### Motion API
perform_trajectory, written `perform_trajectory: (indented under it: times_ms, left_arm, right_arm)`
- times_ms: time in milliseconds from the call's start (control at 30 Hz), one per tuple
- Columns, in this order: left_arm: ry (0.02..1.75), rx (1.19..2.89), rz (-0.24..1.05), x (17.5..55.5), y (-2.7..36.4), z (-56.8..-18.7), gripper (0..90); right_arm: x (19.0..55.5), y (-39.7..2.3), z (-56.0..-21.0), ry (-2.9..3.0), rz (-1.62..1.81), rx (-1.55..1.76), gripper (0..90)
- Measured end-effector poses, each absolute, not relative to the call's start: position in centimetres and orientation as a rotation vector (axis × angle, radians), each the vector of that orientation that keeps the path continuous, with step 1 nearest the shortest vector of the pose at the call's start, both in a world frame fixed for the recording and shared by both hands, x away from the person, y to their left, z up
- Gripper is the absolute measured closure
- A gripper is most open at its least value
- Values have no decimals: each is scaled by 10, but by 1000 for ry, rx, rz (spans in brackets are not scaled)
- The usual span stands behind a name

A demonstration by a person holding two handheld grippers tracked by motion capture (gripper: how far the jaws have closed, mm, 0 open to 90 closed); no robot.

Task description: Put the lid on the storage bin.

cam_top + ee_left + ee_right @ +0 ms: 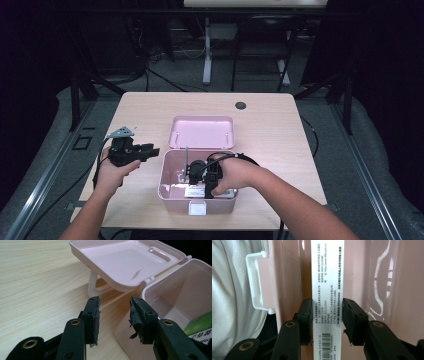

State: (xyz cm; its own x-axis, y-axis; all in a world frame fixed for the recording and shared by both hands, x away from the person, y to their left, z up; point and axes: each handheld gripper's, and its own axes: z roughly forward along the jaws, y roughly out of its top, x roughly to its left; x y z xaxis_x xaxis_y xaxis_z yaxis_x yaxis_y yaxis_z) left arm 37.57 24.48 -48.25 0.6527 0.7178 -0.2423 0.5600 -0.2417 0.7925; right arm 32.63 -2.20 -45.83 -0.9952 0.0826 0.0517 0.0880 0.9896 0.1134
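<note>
- We see our right claw (200, 182) reaching down into the pink box (170, 192), which stands near the front edge of the bench (280, 145), about midway along it, with its lid (201, 131) thrown open toward the back.
- In the right gripper view the claw (327, 320) straddles a white printed carton (327, 277); both pads touch its narrow sides, so we judge the carton gripped rather than merely framed.
- The carton's long axis runs straight ahead from the claw, along the box's near wall; a lift straight out along the claw's own line looks like what the next move turns on.
- Our left claw (150, 151) hovers just left of the box, jaws apart and empty. In the left gripper view the claw (113, 315) points at the box's corner.
- The right hand (235, 172) is clearly nearer the carton.
- Hard to make out: the hand and claw cover most of the box floor from above; a green packet (198, 325) is cut off at the frame edge; the carton's far end runs out of frame.
</note>
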Motion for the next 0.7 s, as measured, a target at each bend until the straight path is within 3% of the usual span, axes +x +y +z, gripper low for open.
perform_trajectory:
  times_ms: [700]
  left_arm:
    - [1006,1918,212,376,245,-482,592]
  right_arm:
    - [323,-32,-421,-3121,-311,-178,564]
